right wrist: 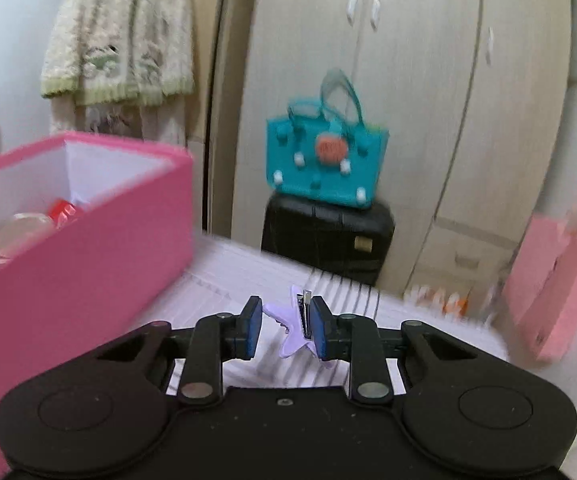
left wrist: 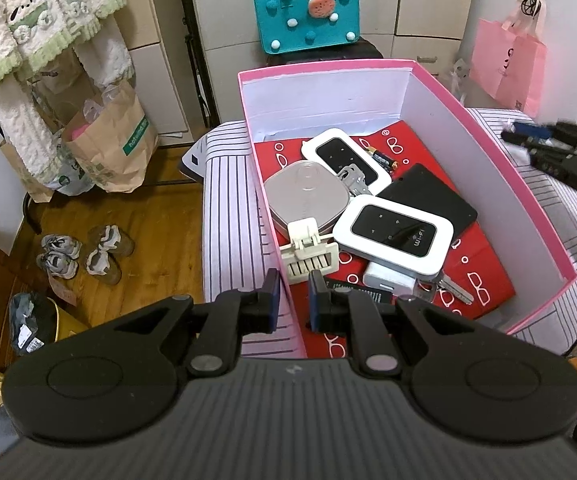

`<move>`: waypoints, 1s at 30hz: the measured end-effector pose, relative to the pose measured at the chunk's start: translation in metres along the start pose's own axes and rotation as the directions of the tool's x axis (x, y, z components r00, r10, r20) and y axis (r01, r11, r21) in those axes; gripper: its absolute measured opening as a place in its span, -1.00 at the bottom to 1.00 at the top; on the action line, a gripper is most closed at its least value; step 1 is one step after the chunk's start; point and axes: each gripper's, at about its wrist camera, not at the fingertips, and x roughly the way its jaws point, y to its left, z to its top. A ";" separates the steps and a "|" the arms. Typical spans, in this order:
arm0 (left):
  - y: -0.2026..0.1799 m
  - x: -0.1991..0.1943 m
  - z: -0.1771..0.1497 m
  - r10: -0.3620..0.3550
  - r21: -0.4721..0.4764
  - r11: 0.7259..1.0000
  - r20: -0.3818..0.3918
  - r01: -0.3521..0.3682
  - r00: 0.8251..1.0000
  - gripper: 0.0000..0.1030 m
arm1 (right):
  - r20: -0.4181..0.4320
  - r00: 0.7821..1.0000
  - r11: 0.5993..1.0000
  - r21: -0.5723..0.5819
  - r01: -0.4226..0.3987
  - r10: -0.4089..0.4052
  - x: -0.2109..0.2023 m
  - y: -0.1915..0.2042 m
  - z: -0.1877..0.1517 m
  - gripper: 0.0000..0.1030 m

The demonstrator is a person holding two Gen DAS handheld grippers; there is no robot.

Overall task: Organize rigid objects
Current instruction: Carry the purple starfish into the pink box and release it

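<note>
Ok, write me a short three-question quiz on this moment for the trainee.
1. True or false: the right gripper is holding a key.
2. What is the left gripper clamped on? A) the wall of the pink box B) a black card C) the teal bag
3. Fill in: ___ white Wi-Fi units lie inside the pink box.

Key: 1 false, it grips a purple star clip. 2 A. 3 two.
</note>
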 end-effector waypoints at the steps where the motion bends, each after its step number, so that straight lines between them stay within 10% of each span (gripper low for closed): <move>1: 0.000 0.000 0.000 0.001 0.000 1.000 0.000 -0.001 1.000 -0.74 | 0.023 1.000 1.000 -0.013 -0.008 0.008 -0.007 0.005 0.007 -0.42; 12: -0.003 0.001 0.001 0.020 -0.009 1.000 -0.003 -0.020 1.000 -0.74 | 0.015 0.901 0.896 -0.117 -0.429 0.433 -0.041 0.081 0.071 -0.42; 20: -0.004 0.002 0.001 0.014 -0.012 1.000 -0.002 -0.014 1.000 -0.74 | -0.159 0.836 0.801 -0.238 -0.549 0.526 -0.023 0.137 0.080 -0.42; 30: 0.000 0.001 -0.001 -0.002 -0.035 0.999 0.008 0.002 1.000 -0.74 | -0.314 0.850 0.797 -0.316 -0.514 0.424 0.004 0.170 0.085 -0.41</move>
